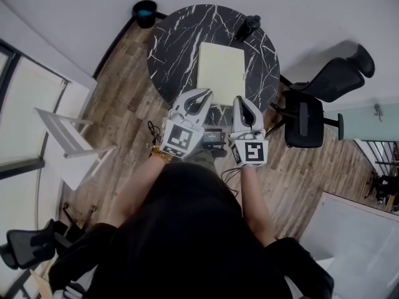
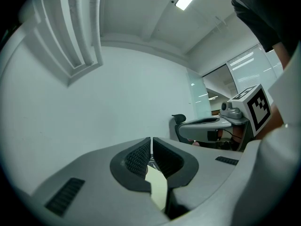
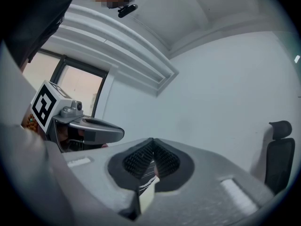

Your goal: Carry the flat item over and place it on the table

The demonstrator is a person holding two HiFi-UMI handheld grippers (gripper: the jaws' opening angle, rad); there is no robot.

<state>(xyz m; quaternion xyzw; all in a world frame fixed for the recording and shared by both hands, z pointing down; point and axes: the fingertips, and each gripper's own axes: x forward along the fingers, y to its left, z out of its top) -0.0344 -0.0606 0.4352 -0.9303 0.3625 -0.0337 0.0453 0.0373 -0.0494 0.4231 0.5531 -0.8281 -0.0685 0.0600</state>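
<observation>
A pale yellow flat item (image 1: 221,70) lies on the round black marble table (image 1: 174,48). My left gripper (image 1: 204,94) is at the item's near left corner and my right gripper (image 1: 239,99) at its near right corner, both level. In the left gripper view the left gripper (image 2: 151,147) is shut with its pads together. The yellow item (image 2: 158,189) shows through the gap beneath them. The right gripper (image 3: 154,147) is shut the same way, with the item's edge (image 3: 146,197) and veined tabletop (image 3: 146,173) below its pads. I see nothing pinched between either pair.
A dark object (image 1: 249,25) stands at the table's far rim. A black office chair (image 1: 312,114) is right of the table, a white rack (image 1: 68,142) to the left, and a black bin (image 1: 144,11) at the wall. A small box with cables (image 1: 213,137) lies on the wooden floor.
</observation>
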